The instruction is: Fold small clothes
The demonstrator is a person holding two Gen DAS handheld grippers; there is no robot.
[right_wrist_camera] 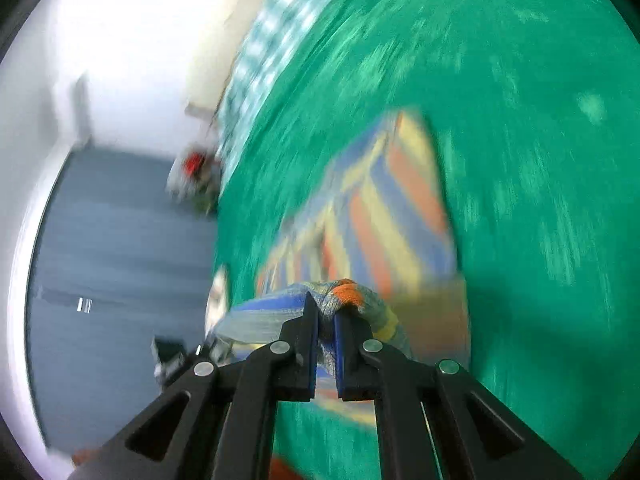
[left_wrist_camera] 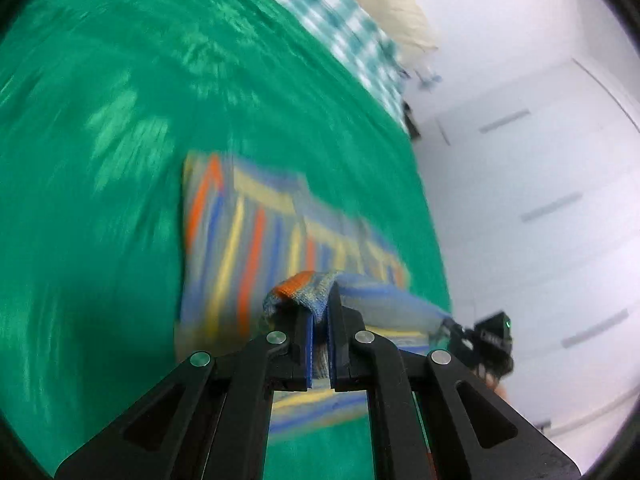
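Observation:
A small knitted garment point(left_wrist_camera: 240, 248) with orange, blue and yellow stripes hangs over a green cloth surface point(left_wrist_camera: 100, 160). My left gripper point(left_wrist_camera: 319, 312) is shut on a bunched edge of the garment. The right gripper shows at the lower right of the left wrist view point(left_wrist_camera: 488, 340), at the far end of the same edge. In the right wrist view my right gripper point(right_wrist_camera: 326, 320) is shut on another bunched edge of the striped garment point(right_wrist_camera: 388, 208), above the green surface point(right_wrist_camera: 540, 160). Both views are motion-blurred.
A green-and-white checked cloth point(left_wrist_camera: 340, 20) and a cream cloth point(left_wrist_camera: 388, 4) lie at the far edge of the green surface. White cabinet fronts point(left_wrist_camera: 540, 180) stand beyond it. In the right wrist view, grey floor point(right_wrist_camera: 120, 240) and a blurred red object point(right_wrist_camera: 196, 168) lie past the edge.

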